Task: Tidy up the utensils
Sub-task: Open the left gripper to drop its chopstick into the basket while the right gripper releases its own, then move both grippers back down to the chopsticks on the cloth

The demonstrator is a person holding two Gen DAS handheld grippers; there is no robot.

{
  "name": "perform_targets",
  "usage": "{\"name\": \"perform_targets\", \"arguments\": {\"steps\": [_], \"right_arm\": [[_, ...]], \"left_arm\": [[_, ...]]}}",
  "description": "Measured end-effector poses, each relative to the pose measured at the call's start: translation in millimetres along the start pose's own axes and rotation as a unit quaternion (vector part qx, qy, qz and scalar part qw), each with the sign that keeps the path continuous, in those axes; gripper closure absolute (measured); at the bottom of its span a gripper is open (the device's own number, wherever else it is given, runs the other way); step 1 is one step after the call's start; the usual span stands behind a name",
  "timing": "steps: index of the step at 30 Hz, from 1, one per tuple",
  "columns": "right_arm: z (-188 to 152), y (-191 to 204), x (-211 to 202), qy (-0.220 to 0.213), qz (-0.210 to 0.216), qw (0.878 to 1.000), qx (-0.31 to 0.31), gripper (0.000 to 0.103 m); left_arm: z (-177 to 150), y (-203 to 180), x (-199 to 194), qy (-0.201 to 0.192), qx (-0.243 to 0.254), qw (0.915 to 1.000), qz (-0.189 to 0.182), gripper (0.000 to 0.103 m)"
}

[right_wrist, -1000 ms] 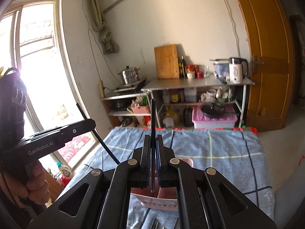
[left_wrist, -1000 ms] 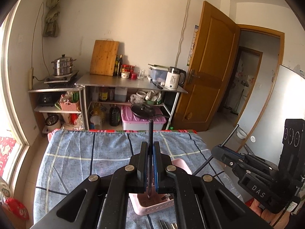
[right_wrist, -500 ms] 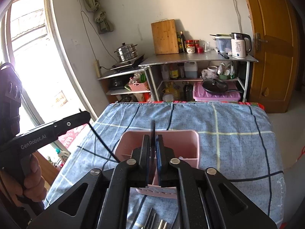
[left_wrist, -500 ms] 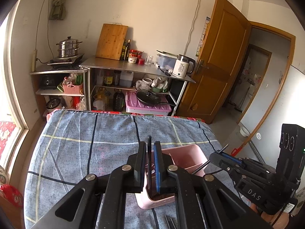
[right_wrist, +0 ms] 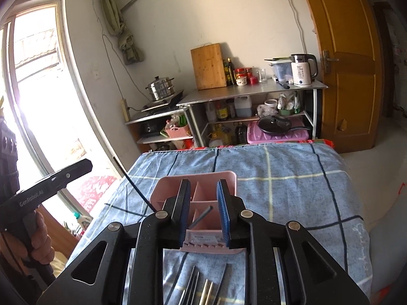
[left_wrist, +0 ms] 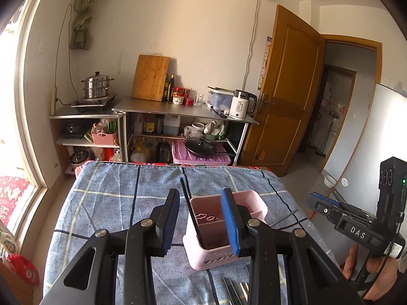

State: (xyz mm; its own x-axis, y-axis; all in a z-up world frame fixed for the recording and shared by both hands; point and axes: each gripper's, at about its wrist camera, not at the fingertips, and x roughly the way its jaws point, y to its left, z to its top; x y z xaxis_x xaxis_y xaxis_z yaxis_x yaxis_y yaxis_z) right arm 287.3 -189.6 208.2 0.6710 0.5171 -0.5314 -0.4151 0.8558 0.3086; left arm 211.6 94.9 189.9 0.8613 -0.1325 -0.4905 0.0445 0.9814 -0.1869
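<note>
The left gripper (left_wrist: pixel 203 218) had just been opening; its blue-padded jaws stood apart, and a thin black chopstick (left_wrist: pixel 190 211) leaned free between them, its lower end inside the pink plastic divided utensil holder (left_wrist: pixel 254 203). The right gripper (right_wrist: pixel 203 213) had likewise been opening, its jaws parted either side of a second dark chopstick (right_wrist: pixel 202 216) lying tilted in a compartment of the same holder. The holder stood just ahead of both tools on the blue checked cloth (right_wrist: pixel 292 178), with bare cloth all round it out to the far edge. More loose metal and dark utensils (right_wrist: pixel 203 289) lay on the cloth beneath the right gripper, nearer than the holder.
</note>
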Motion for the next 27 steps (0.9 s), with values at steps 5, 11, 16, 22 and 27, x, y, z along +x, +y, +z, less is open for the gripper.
{"name": "perform_targets", "arguments": {"steps": [5,11,16,22,27], "right_arm": [[-13,-2,-26,-0.01,-0.002,1.0,0.007,0.081],[-42,-7,-53,-0.012,-0.006,1.0,0.009,0.081],[-71,-10,-67,0.002,-0.013,1.0,0.009,0.081],[-105,-15,-72,0.028,-0.018,0.999,0.023,0.081],[-128,-16,-69,0.054,-0.022,0.998,0.027,0.081]], "left_arm": [[-17,-6,-25,-0.012,-0.004,0.9998,-0.018,0.069],[-52,-11,-43,-0.012,-0.01,0.9994,-0.03,0.069],[-82,-15,-53,-0.005,-0.018,0.9992,-0.036,0.069],[-120,-19,-57,0.028,-0.014,0.9989,-0.034,0.069],[-149,-21,-51,0.061,-0.016,0.9974,-0.035,0.069]]}}
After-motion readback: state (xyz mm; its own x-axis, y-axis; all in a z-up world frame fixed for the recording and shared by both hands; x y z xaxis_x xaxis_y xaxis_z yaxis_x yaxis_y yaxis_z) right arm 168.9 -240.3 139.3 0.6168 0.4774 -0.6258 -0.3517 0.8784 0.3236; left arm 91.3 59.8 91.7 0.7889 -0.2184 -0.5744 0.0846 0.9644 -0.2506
